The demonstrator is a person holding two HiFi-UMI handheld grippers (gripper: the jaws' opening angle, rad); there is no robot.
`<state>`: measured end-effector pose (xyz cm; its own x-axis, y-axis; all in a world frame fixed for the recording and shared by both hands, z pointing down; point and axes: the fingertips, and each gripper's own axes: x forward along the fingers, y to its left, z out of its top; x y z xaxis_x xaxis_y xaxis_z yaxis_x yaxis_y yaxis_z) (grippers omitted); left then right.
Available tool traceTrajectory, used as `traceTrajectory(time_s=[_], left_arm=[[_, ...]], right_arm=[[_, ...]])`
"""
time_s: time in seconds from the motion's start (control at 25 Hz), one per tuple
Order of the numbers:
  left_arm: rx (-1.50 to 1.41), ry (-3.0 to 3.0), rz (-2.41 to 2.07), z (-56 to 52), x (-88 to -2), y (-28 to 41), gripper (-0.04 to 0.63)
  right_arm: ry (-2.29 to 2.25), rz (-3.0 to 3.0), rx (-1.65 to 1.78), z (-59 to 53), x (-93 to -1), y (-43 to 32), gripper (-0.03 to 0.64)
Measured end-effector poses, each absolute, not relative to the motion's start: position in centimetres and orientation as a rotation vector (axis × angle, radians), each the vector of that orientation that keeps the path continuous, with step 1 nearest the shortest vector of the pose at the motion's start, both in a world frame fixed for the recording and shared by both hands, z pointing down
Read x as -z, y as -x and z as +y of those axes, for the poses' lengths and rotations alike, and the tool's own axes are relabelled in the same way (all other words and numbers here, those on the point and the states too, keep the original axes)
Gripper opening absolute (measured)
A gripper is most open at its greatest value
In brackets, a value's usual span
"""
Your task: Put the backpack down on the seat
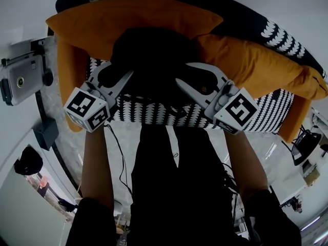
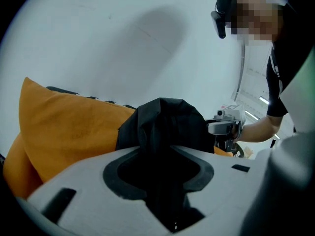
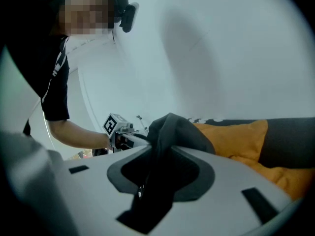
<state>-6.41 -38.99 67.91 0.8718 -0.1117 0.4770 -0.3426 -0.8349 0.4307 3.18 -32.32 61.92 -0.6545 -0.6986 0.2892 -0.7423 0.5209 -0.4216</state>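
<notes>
Forearms (image 1: 96, 163): reaching out from nearest the camera, one behind each claw.
Backpack (image 1: 148, 50): sitting on the seat (image 1: 154, 116), leaning against the far orange cushions (image 1: 128, 19).
Left claw (image 1: 119, 75): standing open, with black fabric lying loose between its pads.
Right claw (image 1: 187, 76): pinching a fold at the top.
Handling: looking soft, floppy and probably light, so it is likely to slump once freed. The top fold seems the best place to hold it.

Black short sleeves (image 3: 54, 100), black trousers (image 1: 174, 188); pale grey left gripper (image 1: 116, 76) and right gripper (image 1: 197, 76), black-and-white marker cubes (image 1: 87, 109).
</notes>
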Motion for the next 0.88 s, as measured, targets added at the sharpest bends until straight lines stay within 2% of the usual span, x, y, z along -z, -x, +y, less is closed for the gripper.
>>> traceTrajectory(time_s=[0.28, 0.88], left_arm=[[-0.461, -2.505, -0.472, -41.6, -64.5, 8.5, 0.152], [-0.337, -2.648, -0.415, -41.2, -52.9, 6.3, 0.135]], right_arm=[[-1.322, -2.633, -0.759, -32.4, -60.1, -4.6, 0.11], [-1.374, -2.767, -0.615, -33.3, -48.8, -4.3, 0.101]])
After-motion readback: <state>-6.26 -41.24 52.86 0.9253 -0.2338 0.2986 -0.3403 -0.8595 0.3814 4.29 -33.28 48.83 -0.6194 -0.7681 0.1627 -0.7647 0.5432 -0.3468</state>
